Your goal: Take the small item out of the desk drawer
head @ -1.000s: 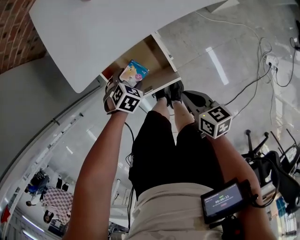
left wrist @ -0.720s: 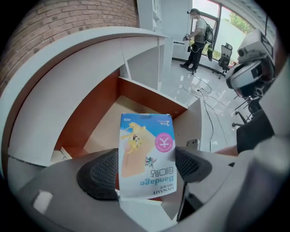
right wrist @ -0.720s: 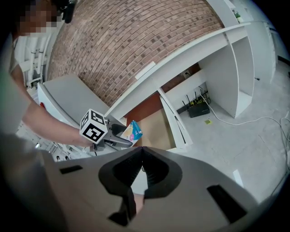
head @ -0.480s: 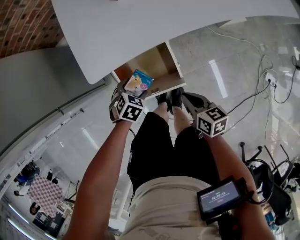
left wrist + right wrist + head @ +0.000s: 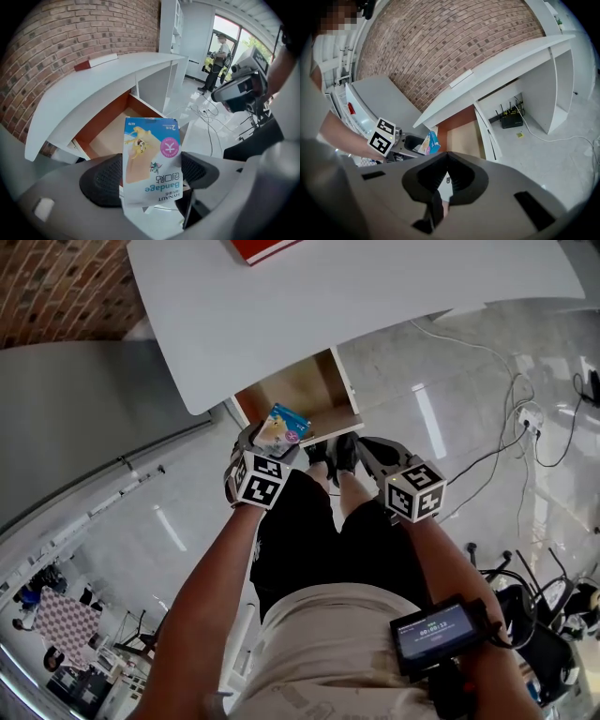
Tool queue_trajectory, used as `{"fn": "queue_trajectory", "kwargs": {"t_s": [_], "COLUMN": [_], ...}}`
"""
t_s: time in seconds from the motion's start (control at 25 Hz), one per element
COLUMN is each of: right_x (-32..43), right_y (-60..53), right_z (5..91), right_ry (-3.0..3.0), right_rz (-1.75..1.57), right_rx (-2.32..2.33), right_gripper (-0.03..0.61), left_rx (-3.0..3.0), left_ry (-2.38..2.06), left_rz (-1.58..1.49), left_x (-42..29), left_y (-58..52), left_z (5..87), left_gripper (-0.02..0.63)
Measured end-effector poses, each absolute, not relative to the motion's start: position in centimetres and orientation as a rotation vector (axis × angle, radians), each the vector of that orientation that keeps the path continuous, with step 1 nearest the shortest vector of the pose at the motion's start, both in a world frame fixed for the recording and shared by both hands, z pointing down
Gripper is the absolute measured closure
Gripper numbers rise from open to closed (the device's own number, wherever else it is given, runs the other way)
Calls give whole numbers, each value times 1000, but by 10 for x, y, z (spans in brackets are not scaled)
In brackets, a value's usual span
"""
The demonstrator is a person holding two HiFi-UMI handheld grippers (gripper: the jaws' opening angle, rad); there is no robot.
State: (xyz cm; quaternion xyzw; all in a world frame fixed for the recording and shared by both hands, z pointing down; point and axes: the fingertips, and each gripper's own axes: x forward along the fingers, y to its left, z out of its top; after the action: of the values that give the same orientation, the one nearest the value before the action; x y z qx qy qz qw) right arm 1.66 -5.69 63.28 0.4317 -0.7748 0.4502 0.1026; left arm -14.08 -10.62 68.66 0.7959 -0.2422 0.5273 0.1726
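Here the left claw [image 5: 152,177] is closed on a small bandage box [image 5: 151,161], with one pad pressing on each side of it. The box is upright, its print upside down, and it hangs in the air just outside the open drawer [image 5: 302,390], at 12 o'clock from the claw's marker cube in the head view. The drawer stands pulled out under the white bench [image 5: 375,306]. The right claw [image 5: 446,157], at 3 o'clock from the left one, has its jaws pressed together with nothing between them. A red book [image 5: 262,247] lies on the bench at 12 o'clock.
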Motion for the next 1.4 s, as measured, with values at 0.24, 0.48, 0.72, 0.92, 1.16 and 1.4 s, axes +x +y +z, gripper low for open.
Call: {"fn": "queue_trajectory", "kwargs": {"t_s": [0.24,0.48,0.72,0.92,1.16,1.4], "right_x": [10,-2,-13,-12,-18,-27], "right_y": [-63,-60,-79,-85,-95,-102], "right_z": [621,607,588,581,561,545], "right_ry": [-2294,-2286,-2314,-2338,-2374,-2408], "right_rz": [1310,1310,1258,1215,1168,1124], "right_rx": [1250,1212,1156,1139,1112,1074], "right_gripper": [574,574,574,574,574,574], "left_rx": [2261,2205,2162,2141,2153,2165], "left_ry": [-711,-793,-863,-915,-929,-946], "left_rz": [1347,1206,1077,999,931,886], "left_x": [-134,-146,-159,-158,-152,-152], "left_y": [-101,-101,-112,-109,-113,-118], "left_z": [666,639,622,611,591,572], "left_gripper": [222,222,222,222,222,222]}}
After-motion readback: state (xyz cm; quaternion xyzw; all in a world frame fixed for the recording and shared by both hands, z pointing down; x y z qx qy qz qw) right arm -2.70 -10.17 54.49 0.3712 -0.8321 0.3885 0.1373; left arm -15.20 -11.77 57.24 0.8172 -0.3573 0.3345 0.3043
